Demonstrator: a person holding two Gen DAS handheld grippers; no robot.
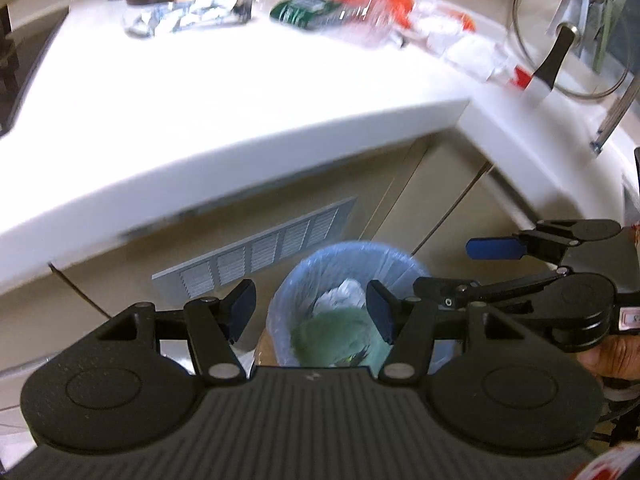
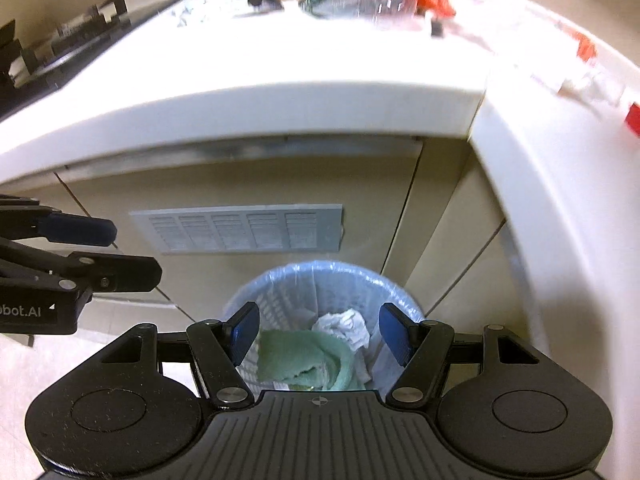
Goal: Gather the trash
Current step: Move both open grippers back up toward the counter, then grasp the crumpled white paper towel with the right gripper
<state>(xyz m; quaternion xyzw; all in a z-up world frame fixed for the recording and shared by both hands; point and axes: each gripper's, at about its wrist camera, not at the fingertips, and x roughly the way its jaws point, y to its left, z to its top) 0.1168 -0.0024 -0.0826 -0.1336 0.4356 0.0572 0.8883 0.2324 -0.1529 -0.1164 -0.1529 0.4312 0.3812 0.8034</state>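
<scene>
Both the left gripper [image 1: 311,307] and right gripper [image 2: 319,332] hang spread and empty above the lined wastebasket [image 2: 280,280], which holds green paper [image 2: 308,360]. Wrappers [image 1: 208,12] litter the countertop [image 1: 208,92].

- We saw a white worktop [image 1: 224,104] bending round an inner corner, its thick edge catching bright light.
- Beneath it we found beige cabinet fronts [image 2: 248,184] with a grey louvred vent [image 2: 240,232] set into one panel.
- At the left we noticed a dark stove [image 2: 60,52] level with the worktop.
- Low down we made out pale floor tiles [image 2: 24,368].
- At the right we saw a glass pot lid [image 1: 568,32] standing upright.
</scene>
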